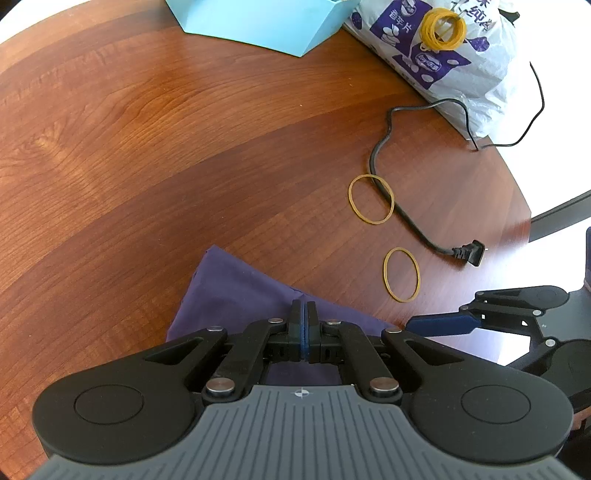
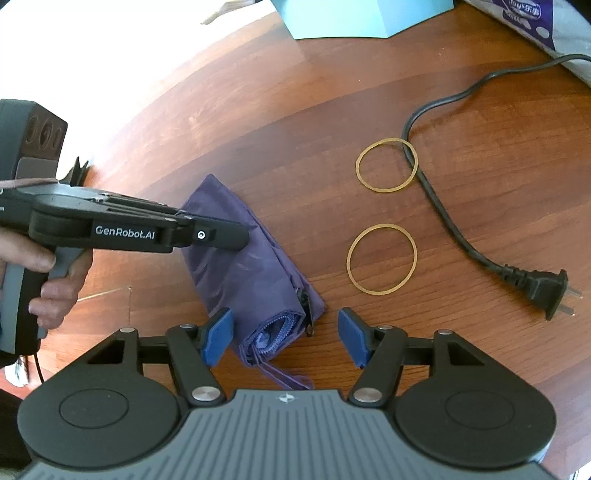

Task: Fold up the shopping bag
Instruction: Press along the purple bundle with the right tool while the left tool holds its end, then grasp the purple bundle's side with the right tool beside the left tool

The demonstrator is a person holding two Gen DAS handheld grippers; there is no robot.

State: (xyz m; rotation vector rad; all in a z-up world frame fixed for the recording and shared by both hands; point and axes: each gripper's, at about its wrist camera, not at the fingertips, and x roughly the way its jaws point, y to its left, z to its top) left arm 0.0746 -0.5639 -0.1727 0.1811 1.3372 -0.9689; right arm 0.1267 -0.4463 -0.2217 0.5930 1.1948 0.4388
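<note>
The purple shopping bag [image 2: 251,273] lies folded into a narrow bundle on the wooden table [image 2: 295,110]; its zipper end [image 2: 306,314] faces the right wrist camera. My left gripper [image 2: 242,234] is shut, and its tips rest on the upper part of the bundle. In the left wrist view the bag [image 1: 229,295] lies under the closed left gripper [image 1: 304,308]; whether fabric is pinched I cannot tell. My right gripper [image 2: 285,315] stands open astride the zipper end, pads clear of the cloth. One of its blue fingers [image 1: 443,325] shows at the right.
Two loose rubber bands [image 2: 384,191] [image 2: 380,293] lie right of the bag, beside a black power cord with its plug [image 2: 546,291]. A light blue box [image 1: 266,18] and a white and purple plastic bag [image 1: 461,62] topped with bundled rubber bands [image 1: 443,29] stand at the far edge.
</note>
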